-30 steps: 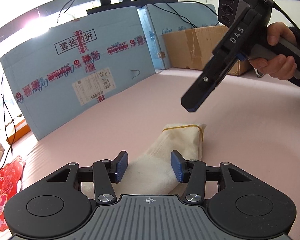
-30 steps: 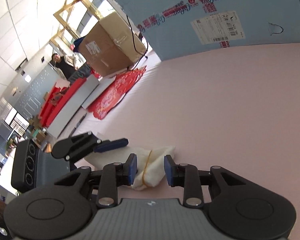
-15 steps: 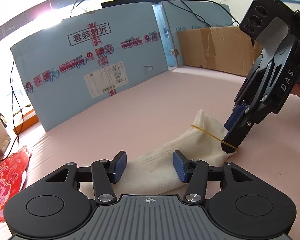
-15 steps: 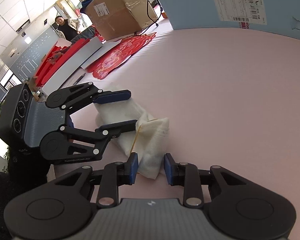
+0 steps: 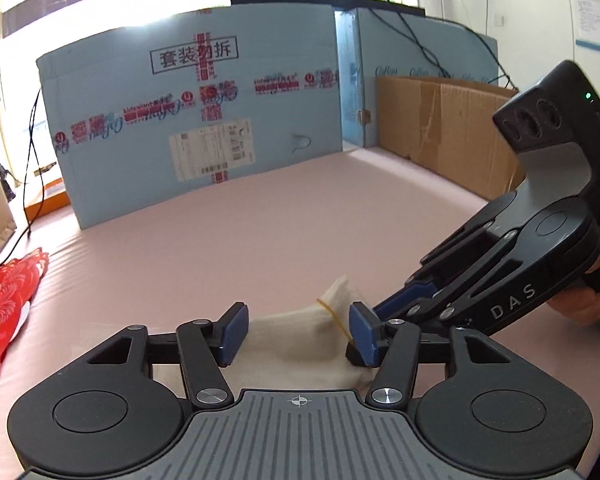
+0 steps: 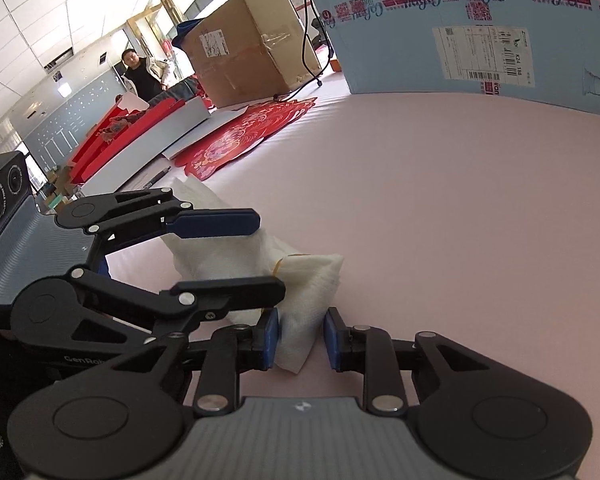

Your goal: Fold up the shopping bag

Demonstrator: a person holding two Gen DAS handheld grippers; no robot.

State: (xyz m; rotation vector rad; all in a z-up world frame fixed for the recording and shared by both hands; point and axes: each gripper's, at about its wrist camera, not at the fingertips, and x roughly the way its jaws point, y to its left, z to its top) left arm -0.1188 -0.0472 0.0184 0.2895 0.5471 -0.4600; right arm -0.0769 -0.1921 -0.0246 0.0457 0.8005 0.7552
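Shopping bag (image 5: 296, 344), white cloth, rolled into a compact bundle and bound by a yellow rubber band (image 5: 332, 312); we find it lying on the pink tabletop (image 5: 260, 232), between both tools. Left gripper (image 5: 298, 330): we hold it low over the thicker end of the bundle, blue fingers (image 5: 234, 330) apart and opening, cloth between them; we see no pad pressing on it. Right gripper (image 6: 302, 338): we bring it in from the right side of the left wrist view, nose angled down at the banded end; fingers (image 6: 269, 338) closing, the bag's tip between them, left pad at the cloth and a gap showing at the right pad, so no clamp seen yet. In the right wrist view the left gripper (image 6: 266, 254) appears side-on, one finger above the bundle and one in front of it.

Other items, as we see them from the two views:
- blue cardboard box (image 5: 196, 128), upright at the far edge of the tabletop, printed tape and a shipping label on its face
- brown cardboard box (image 5: 440, 128), to its right
- red patterned cloth (image 5: 4, 308), at the left edge
- large brown carton (image 6: 244, 36), well beyond the tabletop
- person (image 6: 140, 72), standing in the background
- hand (image 5: 580, 300), part of it on the right gripper's handle
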